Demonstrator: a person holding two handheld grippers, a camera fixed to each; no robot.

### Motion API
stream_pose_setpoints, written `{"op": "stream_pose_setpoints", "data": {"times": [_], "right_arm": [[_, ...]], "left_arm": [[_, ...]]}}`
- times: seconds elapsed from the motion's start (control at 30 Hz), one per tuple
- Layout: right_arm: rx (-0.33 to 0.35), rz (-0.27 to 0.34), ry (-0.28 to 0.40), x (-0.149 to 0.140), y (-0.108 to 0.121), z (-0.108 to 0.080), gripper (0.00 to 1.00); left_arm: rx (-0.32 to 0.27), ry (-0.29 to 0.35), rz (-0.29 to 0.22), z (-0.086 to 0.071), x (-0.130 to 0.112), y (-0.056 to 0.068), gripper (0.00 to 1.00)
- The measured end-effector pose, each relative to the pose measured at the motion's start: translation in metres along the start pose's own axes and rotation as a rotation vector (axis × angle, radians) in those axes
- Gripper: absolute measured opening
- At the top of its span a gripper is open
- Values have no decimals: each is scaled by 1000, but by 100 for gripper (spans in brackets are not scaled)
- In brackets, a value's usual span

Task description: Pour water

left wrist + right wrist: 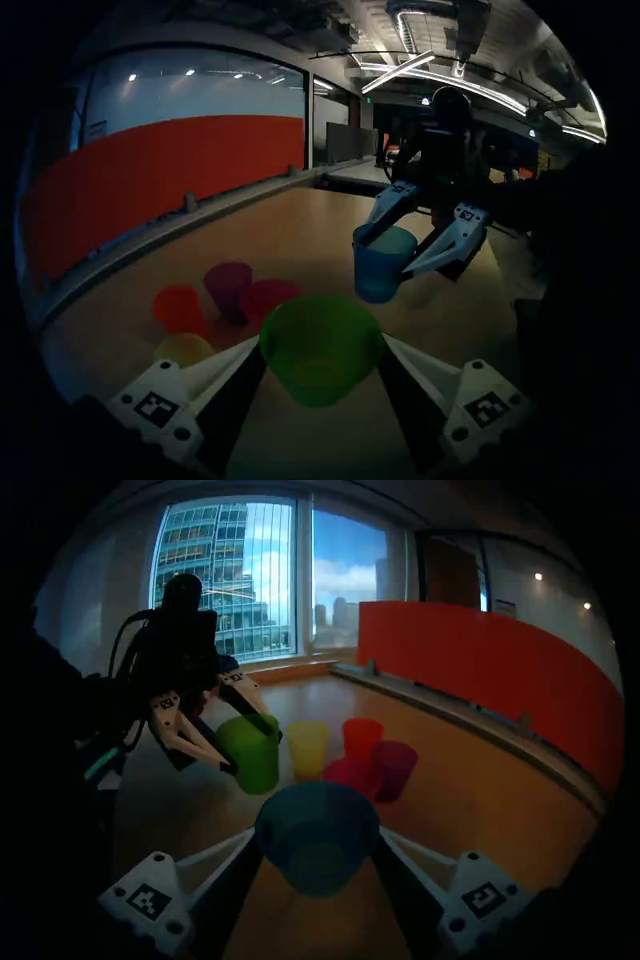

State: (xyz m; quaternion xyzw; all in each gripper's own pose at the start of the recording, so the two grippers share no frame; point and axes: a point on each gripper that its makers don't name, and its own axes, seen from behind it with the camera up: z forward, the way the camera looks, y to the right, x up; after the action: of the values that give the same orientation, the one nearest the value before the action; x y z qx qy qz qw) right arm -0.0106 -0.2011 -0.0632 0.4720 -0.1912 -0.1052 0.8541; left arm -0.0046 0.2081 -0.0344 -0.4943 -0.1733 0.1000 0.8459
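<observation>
Left gripper view puts the green cup point(320, 364) right up front, clamped between the two fingers of the left gripper point(320, 344), mouth up and level. Across from it the right gripper point(385, 253) is closed on the blue cup point(382, 268), one finger on each side of the rim, and that cup stands upright too, rim near enough level. Right gripper view confirms it from the other side: blue cup close to the lens, green cup farther off to the left, the two well apart with bare worktop point(480, 808) between them. So both cups are in hand, and that part looks done; the pour itself, by my reading, has not begun, since neither cup is tipped and neither rim is over the other. Whether there is water in either cup I cannot tell in this dim light. What is left: bring the two together, tilt one over the other's mouth, then set things down. Both grippers point roughly toward each other, fingers running forward and slightly down. Off to the side sit four spare cups in a tight cluster: yellow cup point(308, 748), orange cup point(362, 736), purple cup point(394, 768) and red cup point(346, 773), all untouched.
</observation>
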Motion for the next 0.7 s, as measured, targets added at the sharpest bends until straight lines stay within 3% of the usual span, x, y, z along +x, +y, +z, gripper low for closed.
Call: {"op": "stream_pose_setpoints", "data": {"times": [0.4, 0.7], "right_arm": [[-58, -13, 125, 51, 6, -24, 90], [-85, -21, 179, 73, 12, -33, 90]], "left_arm": [[45, 163, 6, -23, 54, 1, 88], [66, 263, -25, -32, 80, -1, 88]]}}
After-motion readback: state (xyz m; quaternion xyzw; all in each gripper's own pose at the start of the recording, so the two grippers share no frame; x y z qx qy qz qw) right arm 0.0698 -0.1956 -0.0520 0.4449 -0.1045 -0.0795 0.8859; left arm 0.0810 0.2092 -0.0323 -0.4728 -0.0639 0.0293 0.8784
